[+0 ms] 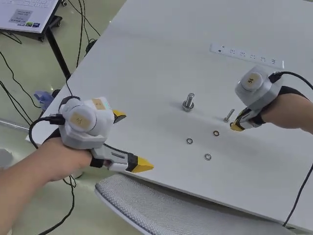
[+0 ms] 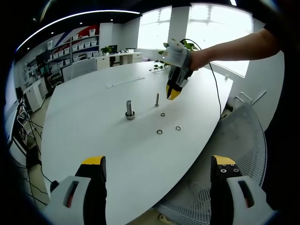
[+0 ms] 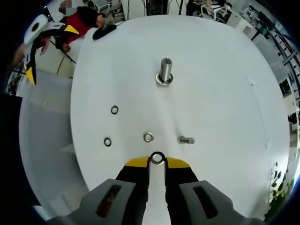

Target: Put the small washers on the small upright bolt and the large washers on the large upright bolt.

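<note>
Jaws of the right gripper [image 3: 157,162] pinch one washer [image 3: 158,153], its lower edge hidden between the yellow tips, just beside the small bolt [image 3: 186,139]. In the head view the gripper's own body hides that washer. The left gripper [image 1: 131,140] gapes wide at the near edge of the table [image 1: 146,58], holding nothing. Three loose washers [image 1: 189,141] lie flat near the bolts, too small to sort by size. Beyond stands the large bolt [image 1: 189,102]; whether the collar at its base is a washer cannot be told.
</note>
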